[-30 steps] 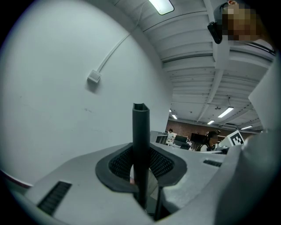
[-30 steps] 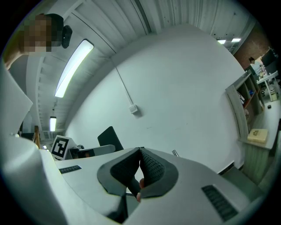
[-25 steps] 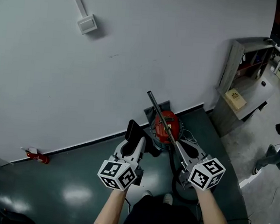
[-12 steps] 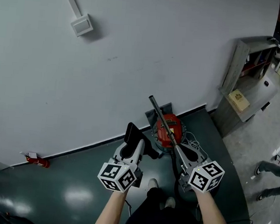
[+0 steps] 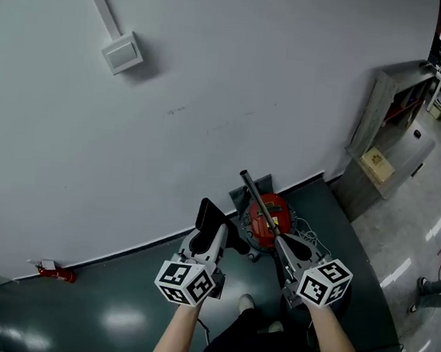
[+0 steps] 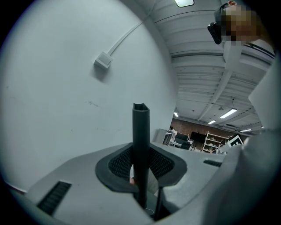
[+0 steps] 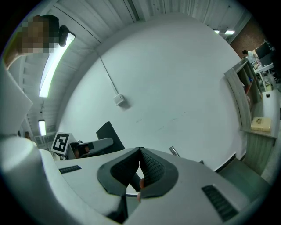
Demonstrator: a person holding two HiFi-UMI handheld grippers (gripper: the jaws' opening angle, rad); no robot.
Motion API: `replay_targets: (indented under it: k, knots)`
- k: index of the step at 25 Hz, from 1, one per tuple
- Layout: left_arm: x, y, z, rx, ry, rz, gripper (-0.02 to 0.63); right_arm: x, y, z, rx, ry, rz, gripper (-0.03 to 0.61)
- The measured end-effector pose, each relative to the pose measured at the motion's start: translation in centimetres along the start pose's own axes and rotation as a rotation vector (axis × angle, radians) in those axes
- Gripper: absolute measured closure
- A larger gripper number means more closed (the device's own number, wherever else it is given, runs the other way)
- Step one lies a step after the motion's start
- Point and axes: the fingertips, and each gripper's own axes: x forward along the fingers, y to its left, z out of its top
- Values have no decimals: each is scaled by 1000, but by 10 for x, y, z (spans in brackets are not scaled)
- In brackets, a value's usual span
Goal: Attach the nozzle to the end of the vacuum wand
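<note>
Dark green floor [image 5: 110, 296], red vacuum canister [image 5: 271, 216], grey cabinet [image 5: 380, 120]

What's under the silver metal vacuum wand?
A red round vacuum canister sits below the wand. Its near edge and the wand's lower end are covered by the right gripper.

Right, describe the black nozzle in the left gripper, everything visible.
The nozzle is a slim matte black tube, plastic by its look, with a hollow open top end. It stands upright between the jaws of the left gripper, whose ribbed pads press its sides; its lower end is hidden. It is apart from the vacuum wand, not yet joined.
</note>
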Motion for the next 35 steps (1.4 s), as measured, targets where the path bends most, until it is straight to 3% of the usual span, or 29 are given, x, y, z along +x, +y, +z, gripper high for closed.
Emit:
replay_targets:
  k: [20,35]
  knots:
    - [46,69,5,-52,47,-34,528,71,-28,8,17,13,-76,560]
    - [112,104,8,-76,66,7,528,132,-81,22,32,67,-51,560]
